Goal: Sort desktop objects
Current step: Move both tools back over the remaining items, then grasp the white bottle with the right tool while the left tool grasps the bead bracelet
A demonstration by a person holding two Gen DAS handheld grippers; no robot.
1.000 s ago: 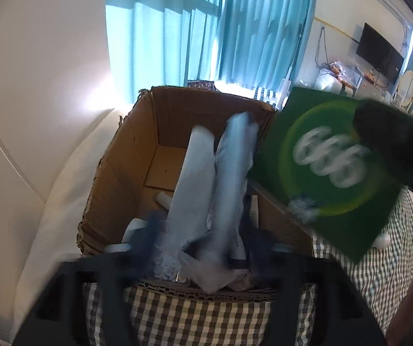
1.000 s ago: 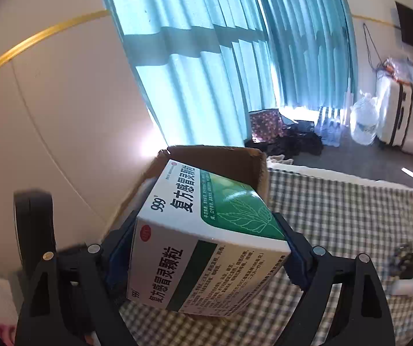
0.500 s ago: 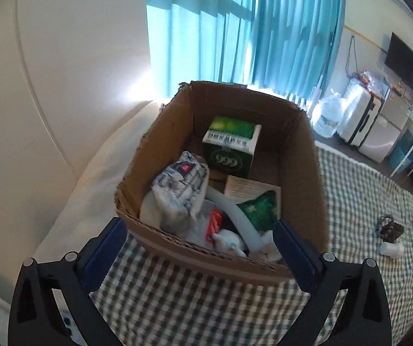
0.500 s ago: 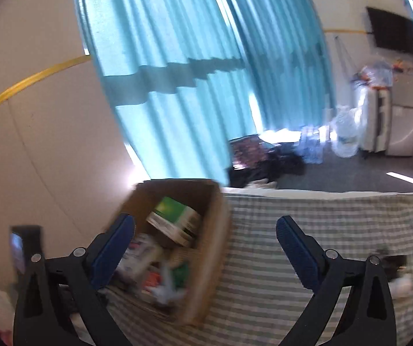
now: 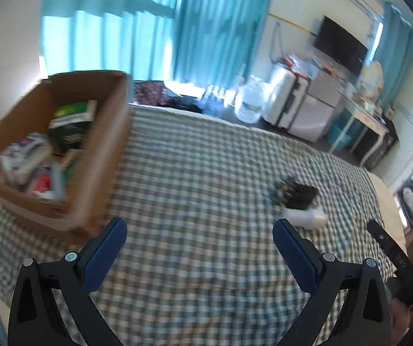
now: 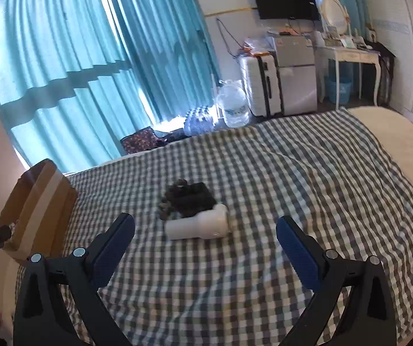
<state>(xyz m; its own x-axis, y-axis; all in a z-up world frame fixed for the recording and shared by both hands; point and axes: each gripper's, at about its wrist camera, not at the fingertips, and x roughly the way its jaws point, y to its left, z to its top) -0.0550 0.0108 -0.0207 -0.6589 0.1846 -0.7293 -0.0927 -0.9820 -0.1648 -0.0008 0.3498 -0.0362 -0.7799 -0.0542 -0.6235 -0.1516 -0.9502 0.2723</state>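
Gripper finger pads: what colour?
Dark blue pads on black frames; clearest in the right wrist view.

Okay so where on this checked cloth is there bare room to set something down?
Bare checked cloth runs right of the white bottle and dark bundle, and between them and the cardboard box. The box interior is crowded.
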